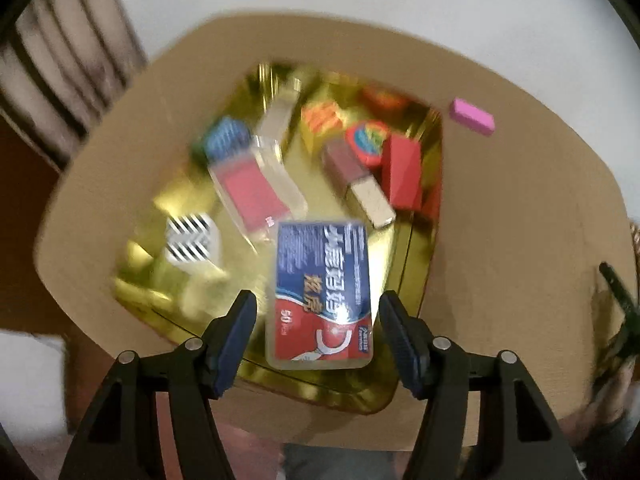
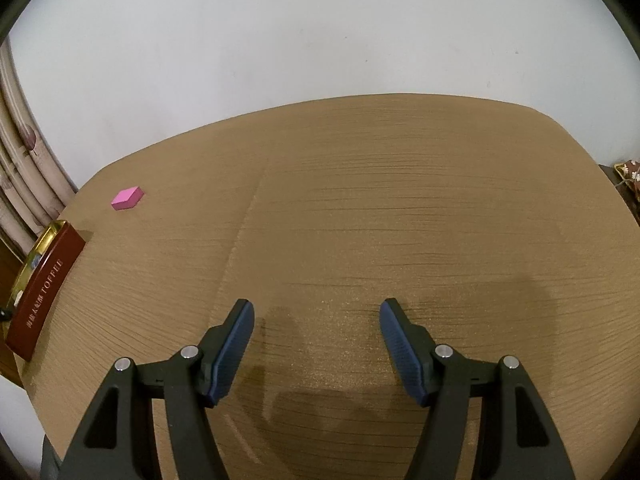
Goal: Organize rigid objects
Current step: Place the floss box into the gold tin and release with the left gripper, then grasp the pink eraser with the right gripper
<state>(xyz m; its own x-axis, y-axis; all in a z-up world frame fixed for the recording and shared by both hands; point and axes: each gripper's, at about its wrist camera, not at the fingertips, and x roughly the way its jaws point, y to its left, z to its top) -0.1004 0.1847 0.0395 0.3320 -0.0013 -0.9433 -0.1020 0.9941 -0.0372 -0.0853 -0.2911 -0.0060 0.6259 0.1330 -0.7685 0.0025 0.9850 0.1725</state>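
Note:
In the left wrist view a gold tin tray [image 1: 416, 264] sits on the brown table and holds several small boxes and blocks, blurred by motion. A blue and red floss-pick box [image 1: 322, 294] lies at the tray's near edge, between the fingers of my left gripper [image 1: 318, 320], which is open and apart from it. A pink block [image 1: 472, 117] lies on the table right of the tray; it also shows in the right wrist view [image 2: 127, 198]. My right gripper [image 2: 316, 320] is open and empty over bare table.
The tray's dark red wall reading TOFFEE [image 2: 44, 292] stands at the far left of the right wrist view. A curtain [image 1: 60, 60] hangs at the left. A white wall lies behind the table [image 2: 400, 200]. A cushion [image 2: 630, 174] shows at the right edge.

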